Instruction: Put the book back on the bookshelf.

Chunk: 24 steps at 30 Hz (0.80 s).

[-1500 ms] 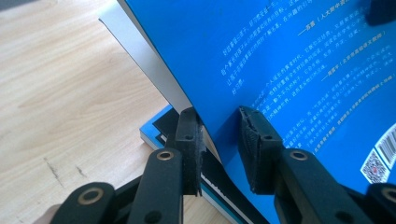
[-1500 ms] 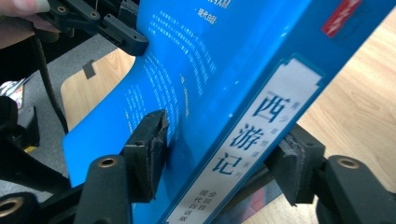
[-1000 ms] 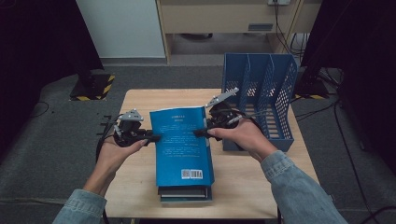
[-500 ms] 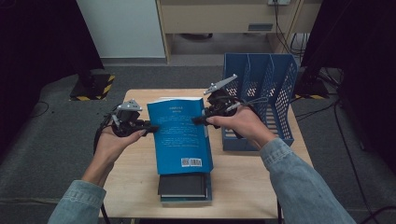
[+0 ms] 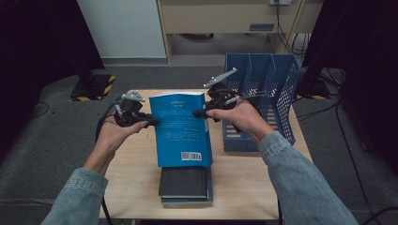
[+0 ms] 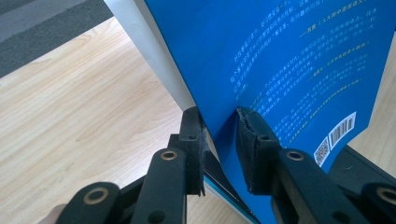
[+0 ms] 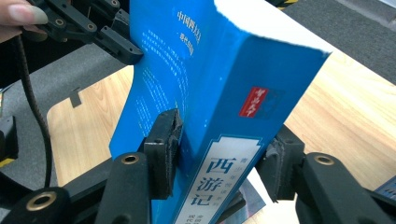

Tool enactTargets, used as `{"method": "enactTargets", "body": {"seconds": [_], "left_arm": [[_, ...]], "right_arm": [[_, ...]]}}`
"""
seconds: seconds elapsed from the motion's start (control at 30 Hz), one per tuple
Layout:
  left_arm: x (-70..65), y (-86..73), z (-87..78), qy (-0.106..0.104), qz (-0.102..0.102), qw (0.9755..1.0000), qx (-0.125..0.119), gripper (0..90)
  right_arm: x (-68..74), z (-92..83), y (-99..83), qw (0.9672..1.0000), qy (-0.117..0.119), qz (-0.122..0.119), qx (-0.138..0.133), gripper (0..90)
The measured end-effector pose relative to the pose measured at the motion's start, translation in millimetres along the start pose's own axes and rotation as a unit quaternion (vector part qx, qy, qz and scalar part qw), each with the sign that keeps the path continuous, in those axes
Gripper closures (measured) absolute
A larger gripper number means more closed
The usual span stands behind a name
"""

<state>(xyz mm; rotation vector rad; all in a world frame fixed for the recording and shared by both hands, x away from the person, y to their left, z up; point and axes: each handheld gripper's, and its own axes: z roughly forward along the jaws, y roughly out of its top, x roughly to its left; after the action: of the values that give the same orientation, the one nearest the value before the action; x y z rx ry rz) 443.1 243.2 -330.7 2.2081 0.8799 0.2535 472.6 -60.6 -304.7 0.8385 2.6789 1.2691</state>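
Note:
A blue paperback [image 5: 180,129] is held between both grippers, its far end raised and its near end low over a stack of dark books [image 5: 184,185]. My left gripper [image 5: 152,122] is shut on the book's left edge; in the left gripper view its pads [image 6: 194,135] clamp the cover and pages [image 6: 289,56]. My right gripper [image 5: 198,113] is shut on the spine side, and its jaws have just been closing with the book between them. In the right gripper view the pads [image 7: 166,135] press both sides of the spine [image 7: 219,154], with the left gripper [image 7: 126,49] beyond.
A blue mesh file rack [image 5: 263,93] with upright dividers stands on the table's right side, close beside the right hand. The wooden table [image 5: 136,173] has bare surface to the left of the stack. Dark floor and cables surround the table.
Both hands have risen and moved away from the person, lifting the blue book off the stack; its far end now tilts up and more of the dark books beneath shows.

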Motion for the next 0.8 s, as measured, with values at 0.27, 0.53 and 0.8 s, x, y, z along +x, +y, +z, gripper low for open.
{"method": "enactTargets", "body": {"seconds": [0.27,0.53,0.8], "left_arm": [[5.0,17.8,-2.3,0.012,0.008,0.9999,0.005,72.8],[7.1,27.8,-5.1,0.024,0.014,0.9996,-0.004,73.5],[14.0,31.2,-2.8,0.022,0.014,0.9996,-0.003,73.6]], "right_arm": [[-8.8,-4.0,11.0,1.0,-0.009,0.0,0.001,55.1],[-13.3,-6.8,18.2,0.9997,-0.02,-0.004,-0.01,56.8],[-20.0,-4.9,24.7,0.9998,-0.018,-0.009,-0.006,57.0]]}}
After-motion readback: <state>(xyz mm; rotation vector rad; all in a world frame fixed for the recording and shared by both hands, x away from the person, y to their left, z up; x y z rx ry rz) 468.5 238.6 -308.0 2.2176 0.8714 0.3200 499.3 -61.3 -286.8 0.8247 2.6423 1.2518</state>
